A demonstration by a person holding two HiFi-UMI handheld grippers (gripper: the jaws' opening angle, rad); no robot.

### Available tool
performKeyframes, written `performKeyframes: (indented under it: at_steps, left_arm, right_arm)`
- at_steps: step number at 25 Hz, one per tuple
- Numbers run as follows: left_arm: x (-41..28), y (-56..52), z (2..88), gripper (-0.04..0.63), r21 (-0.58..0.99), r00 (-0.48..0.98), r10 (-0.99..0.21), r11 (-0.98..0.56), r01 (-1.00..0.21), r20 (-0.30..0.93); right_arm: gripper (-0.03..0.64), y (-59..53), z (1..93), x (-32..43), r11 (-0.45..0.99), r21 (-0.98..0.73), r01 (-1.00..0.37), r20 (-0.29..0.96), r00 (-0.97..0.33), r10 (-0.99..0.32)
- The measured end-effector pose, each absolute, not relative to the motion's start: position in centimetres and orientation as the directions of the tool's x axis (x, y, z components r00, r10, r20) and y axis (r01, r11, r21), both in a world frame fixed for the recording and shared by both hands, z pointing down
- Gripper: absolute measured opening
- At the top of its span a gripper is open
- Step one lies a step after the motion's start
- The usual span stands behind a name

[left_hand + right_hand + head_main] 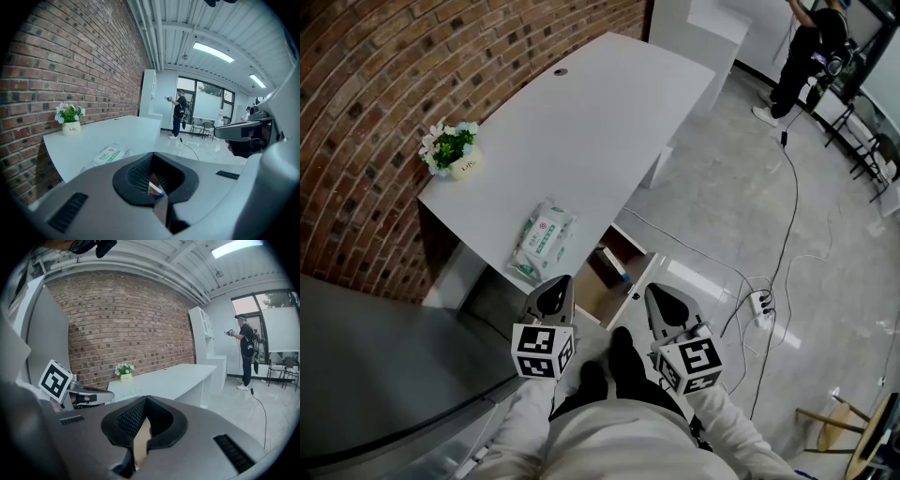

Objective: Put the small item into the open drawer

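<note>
- Below the desk point(581, 122) edge, the drawer point(592, 281) stands open, and the small box point(613, 263) lies inside it.
- I hold the left gripper point(555, 284) and the right gripper point(658, 292) near the drawer, jaws together, empty.
- Wipes point(546, 239) lie on the desk.

The wall point(384, 84) is red-brown brick in even rows with paler mortar lines. The desk point(609, 112) is plain white. The flowers point(448, 145) are white among green leaves, and their pot point(469, 168) is cream. The pack point(546, 240) is white with green print and a small red mark. The drawer point(596, 283) is pale wood inside, and the small item point(613, 264) is white and blue. The left gripper point(553, 296) and right gripper point(667, 307) are grey with black pads. Each carries a cube point(542, 350) patterned in black-and-white squares. The floor point(834, 244) is glossy pale grey. The far person point(806, 52) wears black with white shoes.
</note>
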State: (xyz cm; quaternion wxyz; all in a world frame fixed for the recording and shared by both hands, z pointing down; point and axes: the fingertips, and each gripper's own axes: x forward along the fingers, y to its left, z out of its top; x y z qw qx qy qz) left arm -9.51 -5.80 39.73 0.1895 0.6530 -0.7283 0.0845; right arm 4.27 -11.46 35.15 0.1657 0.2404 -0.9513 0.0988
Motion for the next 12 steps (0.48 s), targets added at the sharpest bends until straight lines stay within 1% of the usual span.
performKeyframes:
  at_steps: [12]
  left_arm:
    - [-10.0, -6.4, 39.69, 0.017, 0.12, -0.108, -0.919, 0.164, -0.979, 0.378]
  right_arm:
    - [0.026, -12.3, 35.32, 3.97, 0.878, -0.108, -0.467, 0.357, -0.842, -0.404]
